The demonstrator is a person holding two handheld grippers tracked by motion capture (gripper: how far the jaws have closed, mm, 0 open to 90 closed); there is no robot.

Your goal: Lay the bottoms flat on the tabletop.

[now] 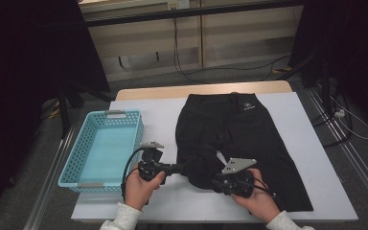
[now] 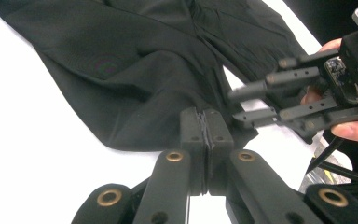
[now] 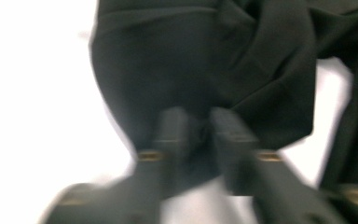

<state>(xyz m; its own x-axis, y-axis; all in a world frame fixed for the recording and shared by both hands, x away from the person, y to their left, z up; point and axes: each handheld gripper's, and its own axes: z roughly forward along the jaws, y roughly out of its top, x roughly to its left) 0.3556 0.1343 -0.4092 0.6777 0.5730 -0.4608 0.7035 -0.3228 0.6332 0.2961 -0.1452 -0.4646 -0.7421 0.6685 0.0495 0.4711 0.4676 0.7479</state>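
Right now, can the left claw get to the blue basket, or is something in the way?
Probably not yet. The left claw is shut on the black trousers, so it would drag them along. The path itself looks free: the blue basket sits just beside that hand on bare white table.

High view: fixed overhead, facing forward and down across the white table. Both gripper views: close, low along their own jaws. All three share the black trousers.
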